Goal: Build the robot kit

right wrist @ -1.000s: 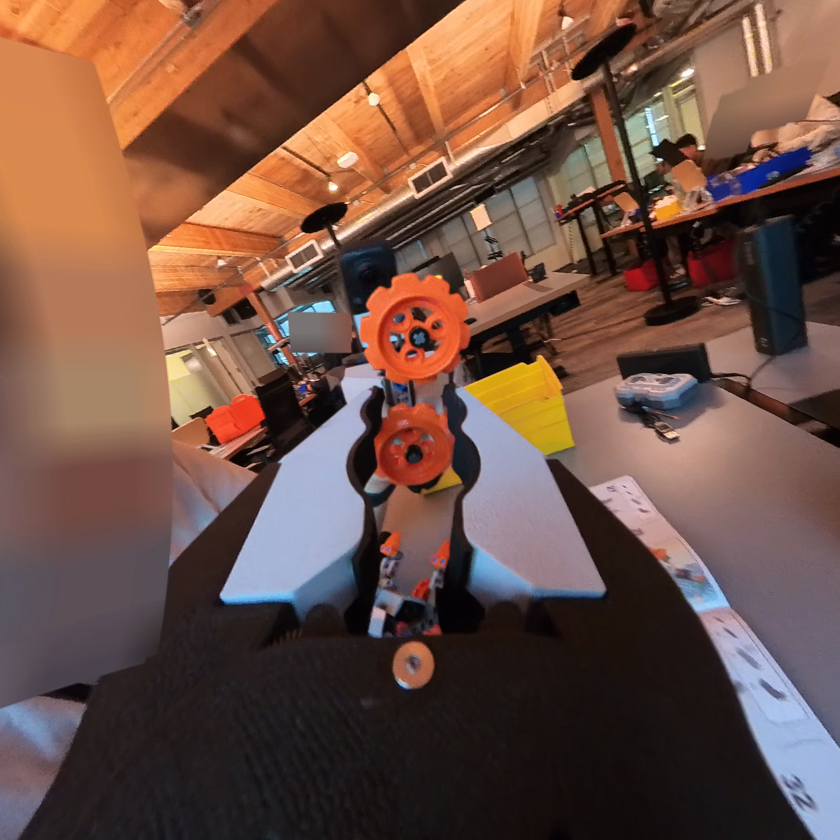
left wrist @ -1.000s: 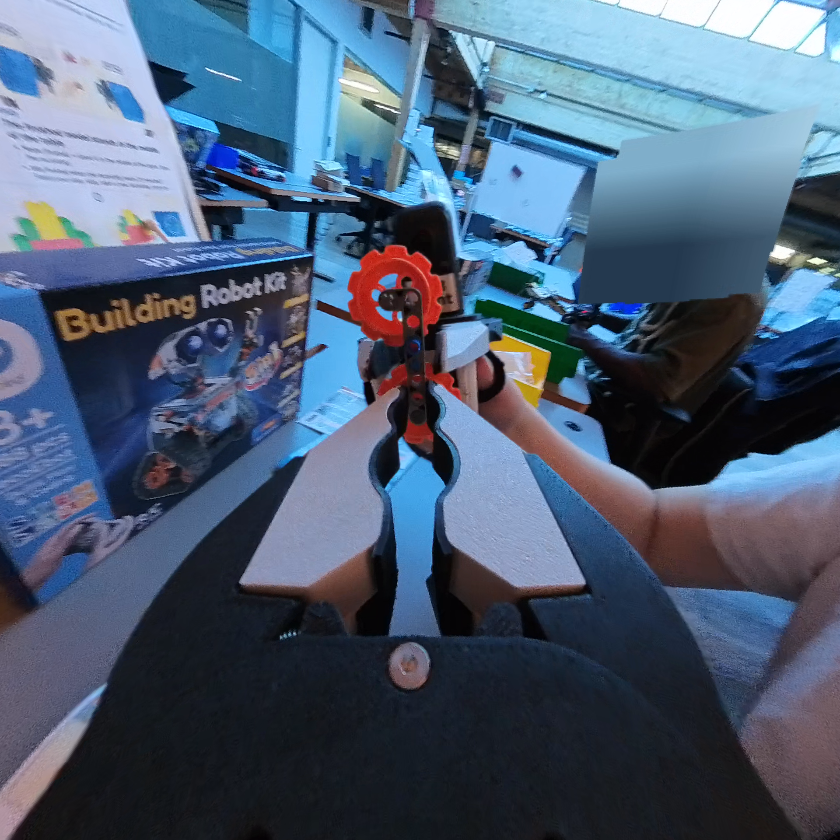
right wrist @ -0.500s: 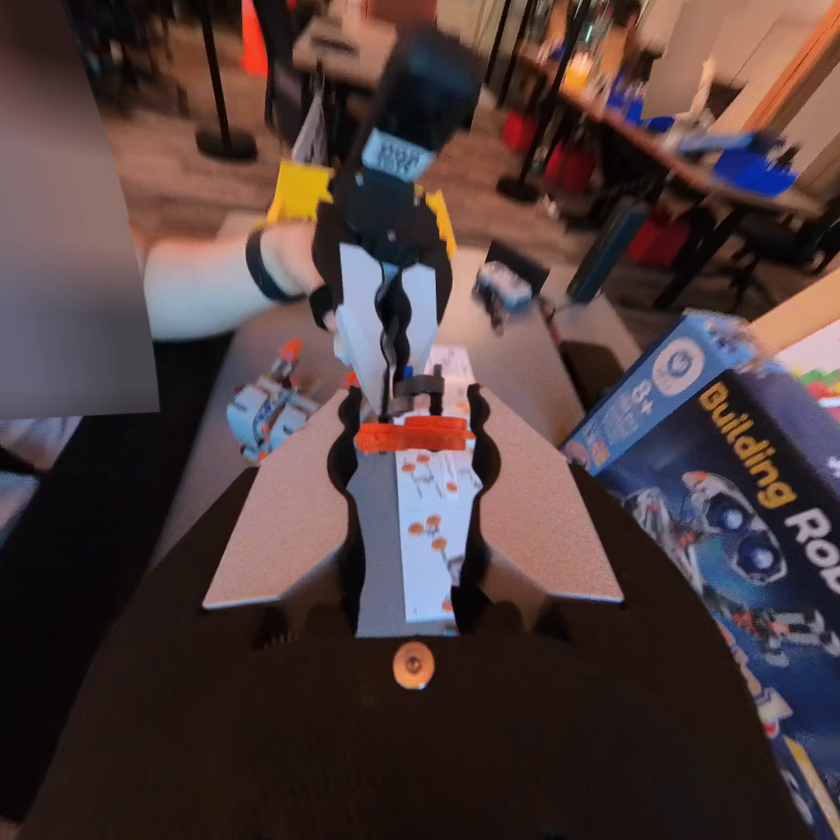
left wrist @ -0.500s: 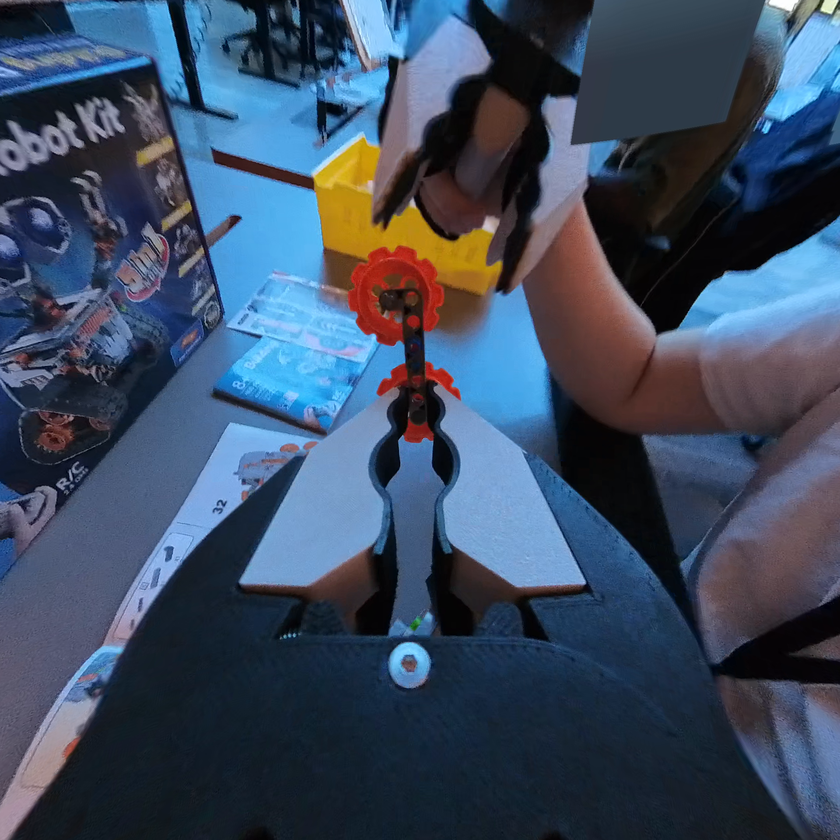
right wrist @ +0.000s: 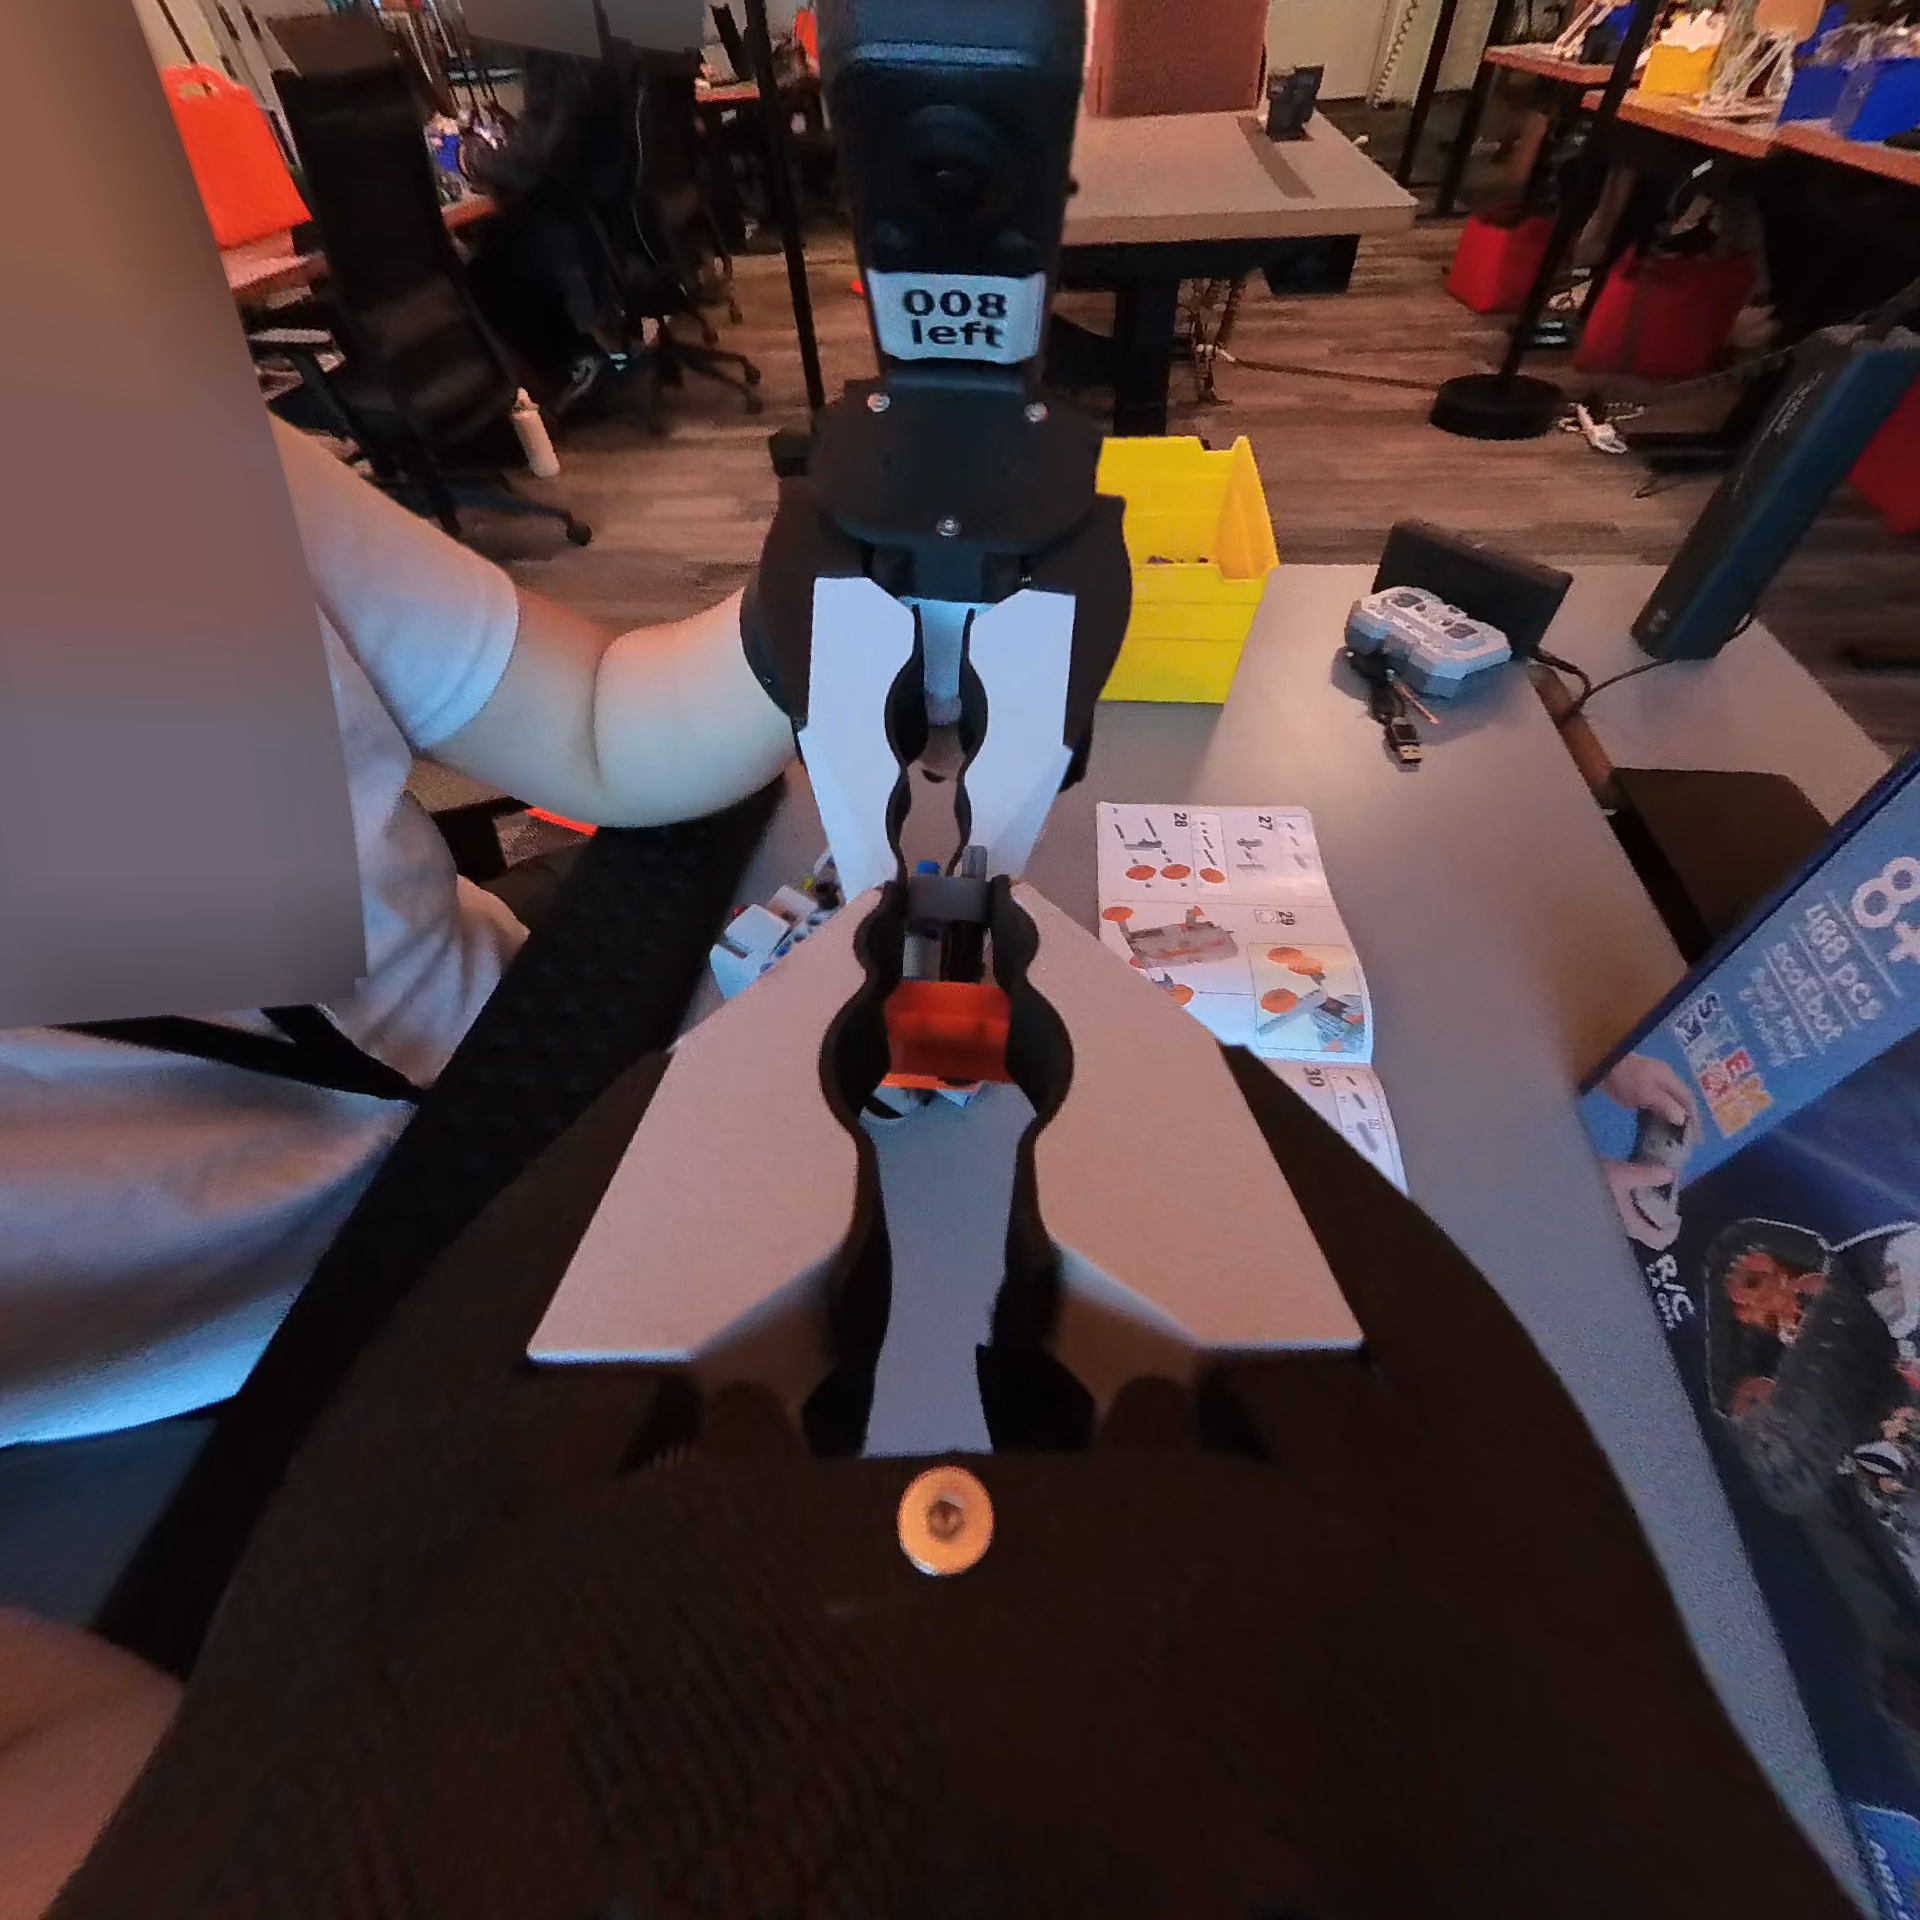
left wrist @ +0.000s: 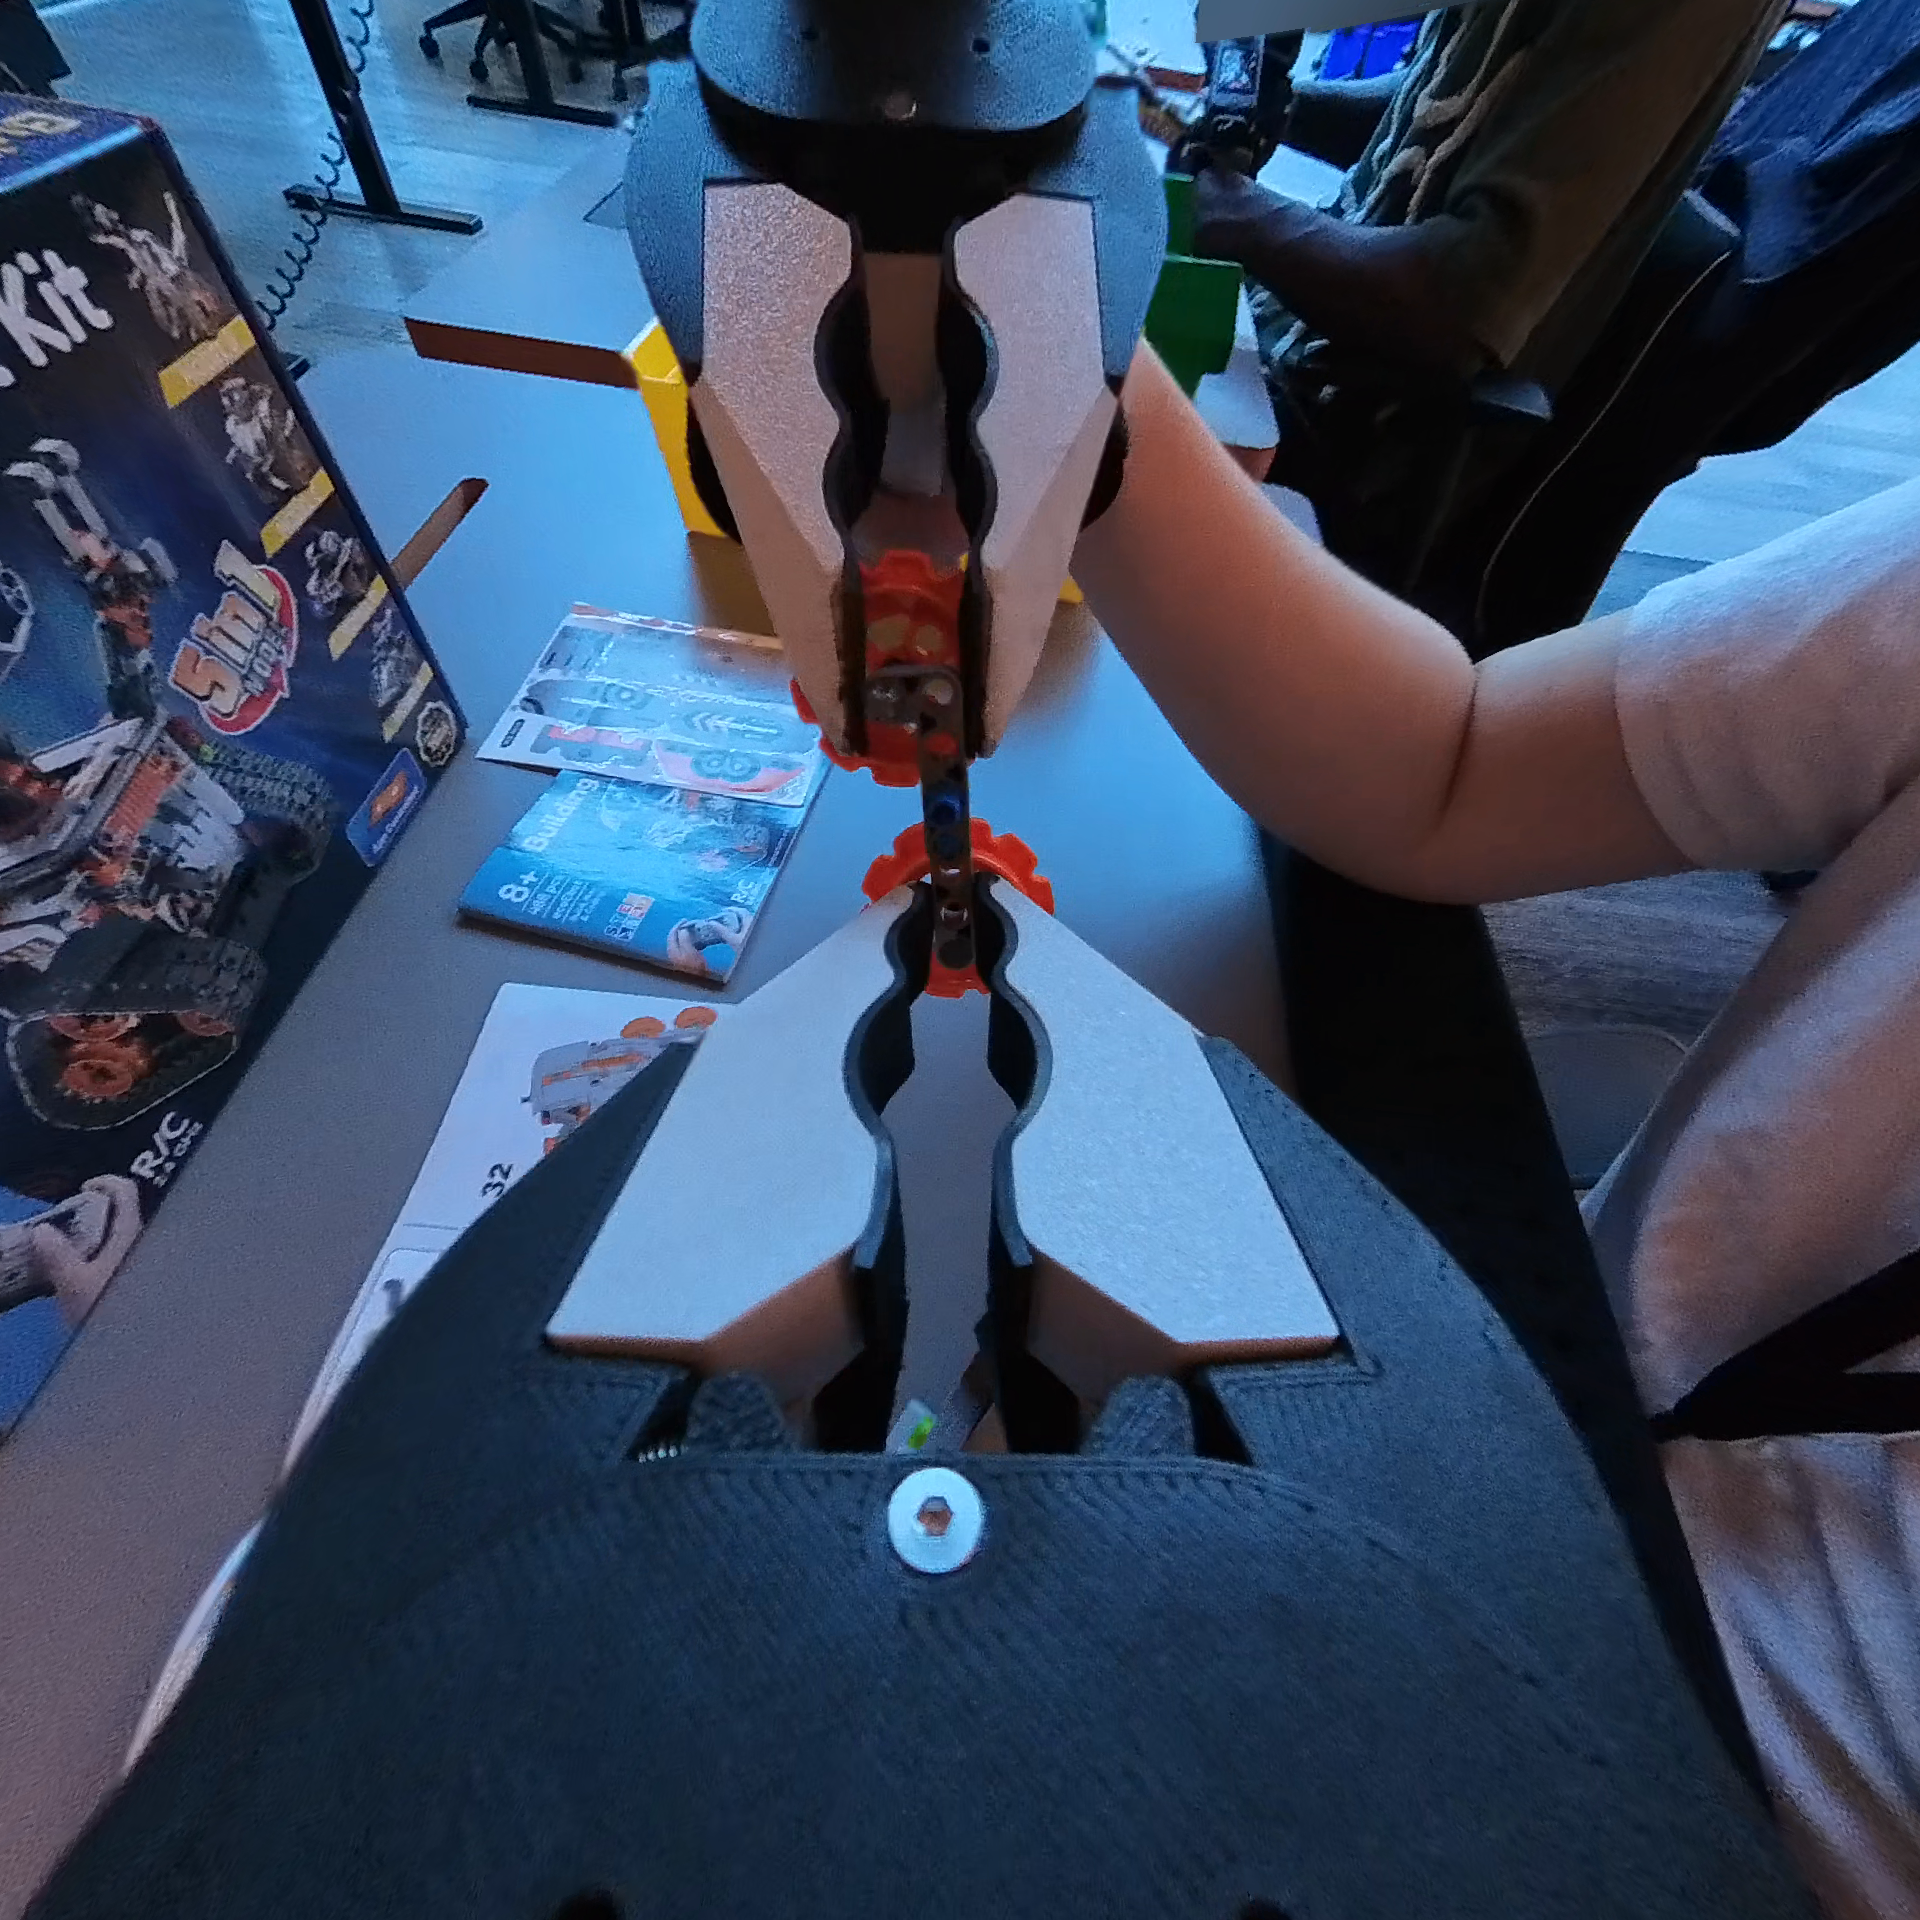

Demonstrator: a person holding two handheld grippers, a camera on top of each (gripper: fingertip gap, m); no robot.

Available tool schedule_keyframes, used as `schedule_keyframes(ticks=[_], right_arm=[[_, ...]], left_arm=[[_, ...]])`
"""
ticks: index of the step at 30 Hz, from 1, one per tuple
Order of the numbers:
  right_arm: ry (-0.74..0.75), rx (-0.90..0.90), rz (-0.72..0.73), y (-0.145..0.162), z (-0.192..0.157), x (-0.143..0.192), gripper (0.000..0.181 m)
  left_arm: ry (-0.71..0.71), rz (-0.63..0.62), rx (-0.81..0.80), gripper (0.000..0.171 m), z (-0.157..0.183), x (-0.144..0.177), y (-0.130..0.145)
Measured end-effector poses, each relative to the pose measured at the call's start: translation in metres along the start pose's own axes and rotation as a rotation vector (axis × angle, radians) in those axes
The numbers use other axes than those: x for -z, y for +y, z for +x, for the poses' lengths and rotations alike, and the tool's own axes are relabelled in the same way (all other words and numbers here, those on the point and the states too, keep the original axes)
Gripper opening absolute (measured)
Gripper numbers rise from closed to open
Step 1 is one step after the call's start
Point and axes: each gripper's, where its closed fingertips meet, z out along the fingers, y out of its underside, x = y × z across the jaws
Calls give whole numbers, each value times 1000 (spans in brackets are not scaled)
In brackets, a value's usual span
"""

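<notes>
A black beam (left wrist: 948,821) carries two orange gears and hangs above the grey table (left wrist: 1143,790). My left gripper (left wrist: 951,920) is shut on the near end of this gear assembly, around the lower gear (left wrist: 1023,885). My right gripper (left wrist: 914,727) comes from the far side, tips facing mine, and is shut on the upper gear (left wrist: 902,634). In the right wrist view my right gripper (right wrist: 943,896) has that gear (right wrist: 945,1029) edge-on between its fingers, with the beam's end (right wrist: 940,891) at the tips. The left gripper (right wrist: 940,862) meets it nose to nose.
A blue kit box (left wrist: 156,675) stands at the left, also in the right wrist view (right wrist: 1766,1143). Booklets (left wrist: 644,790) and an instruction sheet (right wrist: 1236,925) lie on the table. A yellow bin (right wrist: 1184,582), a grey controller (right wrist: 1423,634) and a white partial build (right wrist: 764,935) are nearby. My two grippers' fingertips are within a few centimetres of each other.
Both grippers have tilted down from the room and ceiling toward the table. The right gripper has closed in over the far gear, which now sits deeper between its fingers. The left keeps its hold.
</notes>
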Motion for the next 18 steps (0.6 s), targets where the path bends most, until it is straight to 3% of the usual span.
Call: schedule_keyframes(ticks=[3, 5, 6, 10, 14, 18], right_arm=[[38, 52, 9, -4, 4, 1, 16], [61, 59, 9, -3, 6, 8, 16], [79, 54, 2, 0, 9, 12, 16], [126, 20, -18, 12, 19, 29, 16], [150, -8, -8, 18, 28, 37, 16], [161, -23, -21, 23, 33, 35, 16]], left_arm=[[-56, 36, -15, 8, -7, 6, -6], [-103, 84, 35, 42, -12, 21, -18], [-136, 95, 69, 50, -14, 32, -21], [-333, 199, 176, 61, -4, 86, -29], [-578, 242, 105, 64, 34, 110, 12], [-710, 232, -35, 70, 69, 99, 61]])
